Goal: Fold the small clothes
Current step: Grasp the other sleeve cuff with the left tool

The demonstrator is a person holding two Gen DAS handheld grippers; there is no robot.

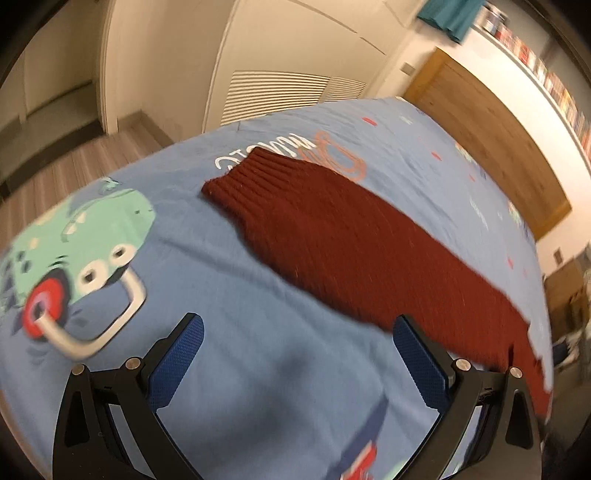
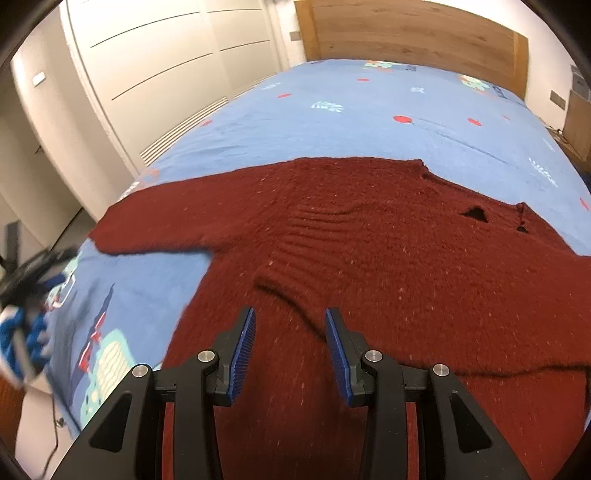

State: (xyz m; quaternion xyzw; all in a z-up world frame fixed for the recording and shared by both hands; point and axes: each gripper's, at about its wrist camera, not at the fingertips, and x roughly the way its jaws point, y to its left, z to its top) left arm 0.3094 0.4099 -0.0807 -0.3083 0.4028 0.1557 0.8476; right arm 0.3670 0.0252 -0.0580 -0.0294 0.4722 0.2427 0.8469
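Observation:
A dark red knitted sweater (image 2: 388, 251) lies spread flat on a blue patterned bed cover (image 2: 369, 110). One sleeve (image 1: 332, 240) stretches out over the cover, its ribbed cuff (image 1: 236, 181) far from the body. My left gripper (image 1: 295, 332) is open and empty above the bare cover, just beside the sleeve's near edge. My right gripper (image 2: 290, 321) is open and empty low over the sweater's body, near a raised ribbed fold (image 2: 288, 280). My left gripper also shows blurred at the left edge of the right wrist view (image 2: 26, 321).
A wooden headboard (image 2: 406, 33) stands at the far end of the bed. White wardrobe doors (image 2: 166, 66) with a vent run along the left side. A bookshelf (image 1: 546, 74) lines the wall. The bed's edge (image 2: 66, 387) drops off at the left.

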